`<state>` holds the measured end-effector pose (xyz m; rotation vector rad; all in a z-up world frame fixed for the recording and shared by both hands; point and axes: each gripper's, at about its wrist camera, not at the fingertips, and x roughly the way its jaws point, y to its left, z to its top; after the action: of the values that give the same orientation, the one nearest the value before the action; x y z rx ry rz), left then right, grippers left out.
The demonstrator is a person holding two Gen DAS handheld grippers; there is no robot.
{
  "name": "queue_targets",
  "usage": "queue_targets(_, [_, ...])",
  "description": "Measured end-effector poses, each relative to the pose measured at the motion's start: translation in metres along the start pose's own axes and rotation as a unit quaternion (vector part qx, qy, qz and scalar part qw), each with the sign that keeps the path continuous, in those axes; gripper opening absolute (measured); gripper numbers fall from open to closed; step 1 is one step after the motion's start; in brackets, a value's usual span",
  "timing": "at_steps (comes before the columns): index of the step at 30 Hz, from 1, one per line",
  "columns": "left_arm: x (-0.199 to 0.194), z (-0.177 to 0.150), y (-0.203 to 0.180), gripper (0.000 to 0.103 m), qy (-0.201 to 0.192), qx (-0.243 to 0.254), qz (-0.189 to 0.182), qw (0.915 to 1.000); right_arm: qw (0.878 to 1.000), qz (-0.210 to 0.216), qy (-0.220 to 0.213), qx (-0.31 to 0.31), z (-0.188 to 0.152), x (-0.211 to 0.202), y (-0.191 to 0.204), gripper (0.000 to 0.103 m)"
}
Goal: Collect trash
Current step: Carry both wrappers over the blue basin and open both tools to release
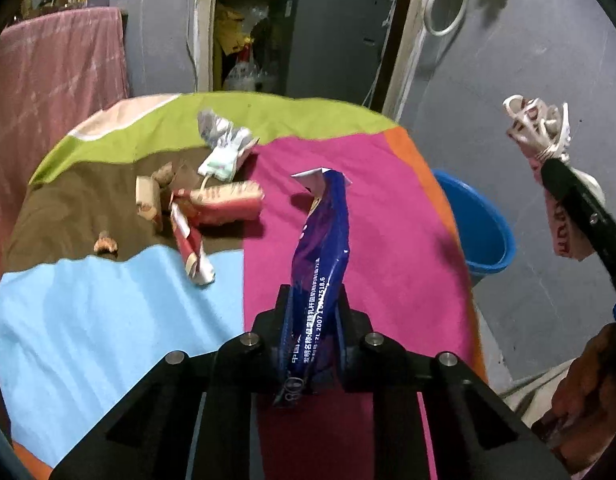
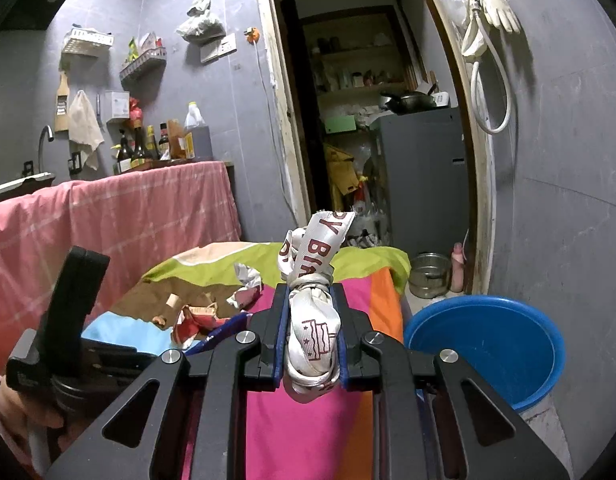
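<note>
Left wrist view: left gripper (image 1: 311, 300) tilted downward, jaws clamping blue wrapper (image 1: 322, 240); right gripper (image 2: 311, 300) near-level, gripping knotted white ribbon (image 2: 314, 320).

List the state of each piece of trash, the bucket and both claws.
Left claw: shut on blue wrapper
Right claw: shut on knotted white ribbon
Red wrappers: loose on the cloth
Crumpled white wrapper: loose on the cloth
Blue bucket: upright, open

Two wrist views, close over table (image 1: 368, 184), both facing doorway (image 2: 368, 120)
</note>
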<state>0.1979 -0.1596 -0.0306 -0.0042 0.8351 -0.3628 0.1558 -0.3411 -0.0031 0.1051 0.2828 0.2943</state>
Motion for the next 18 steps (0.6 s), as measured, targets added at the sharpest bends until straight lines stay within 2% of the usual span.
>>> queue_targets(5, [-0.022, 0.015, -0.019, 0.014, -0.081, -0.009, -0.028, 0.9963, 0.999, -0.022, -0.033, -0.014, 0.008, -0.012, -0.009, 0.018])
queue_targets(8, [-0.037, 0.033, -0.035, 0.015, -0.145, -0.015, -0.046, 0.9882, 0.997, -0.04, -0.068, -0.021, 0.024, -0.025, -0.019, 0.018])
queue_targets(12, [-0.057, 0.055, -0.061, 0.015, -0.235, -0.004, -0.068, 0.9695, 0.99, -0.07, -0.112, -0.047, 0.047, -0.04, -0.031, 0.019])
queue_targets(18, [-0.06, 0.08, -0.099, 0.015, -0.319, 0.015, -0.102, 0.9422, 0.98, -0.116, -0.152, -0.061, 0.066, -0.053, -0.06, 0.02])
